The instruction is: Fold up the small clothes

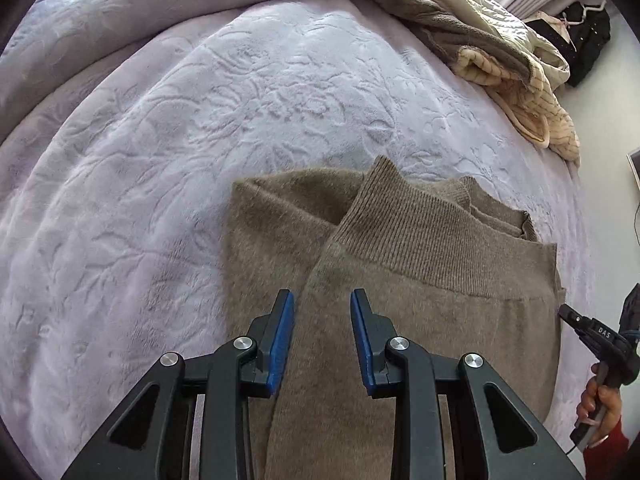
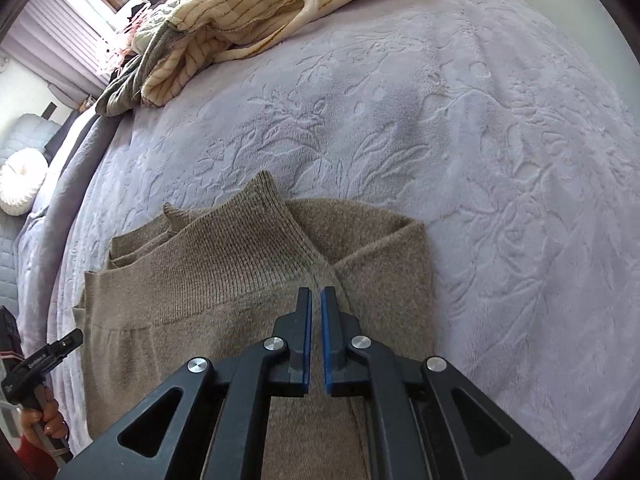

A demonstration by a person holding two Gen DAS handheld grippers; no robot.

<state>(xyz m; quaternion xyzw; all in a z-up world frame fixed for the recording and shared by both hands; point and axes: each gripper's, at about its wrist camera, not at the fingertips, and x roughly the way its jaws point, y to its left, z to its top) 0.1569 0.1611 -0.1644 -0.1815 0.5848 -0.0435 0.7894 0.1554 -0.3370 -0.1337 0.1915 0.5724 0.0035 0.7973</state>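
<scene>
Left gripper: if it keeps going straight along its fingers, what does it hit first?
Most likely the brown sweater. The left gripper points steeply down at it, fingers apart with nothing between them. How far above the knit it is remains unclear.

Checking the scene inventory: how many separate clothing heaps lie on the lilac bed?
2: a tan knitted sweater, partly folded, lies nearest the claws; a rumpled cream-striped and grey fabric pile sits at the far edge. Others may lie outside view.

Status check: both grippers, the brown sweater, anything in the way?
Left gripper open above sweater. Right gripper shut, apparently empty. Sweater partly folded on bedspread. Nothing in the way.
</scene>
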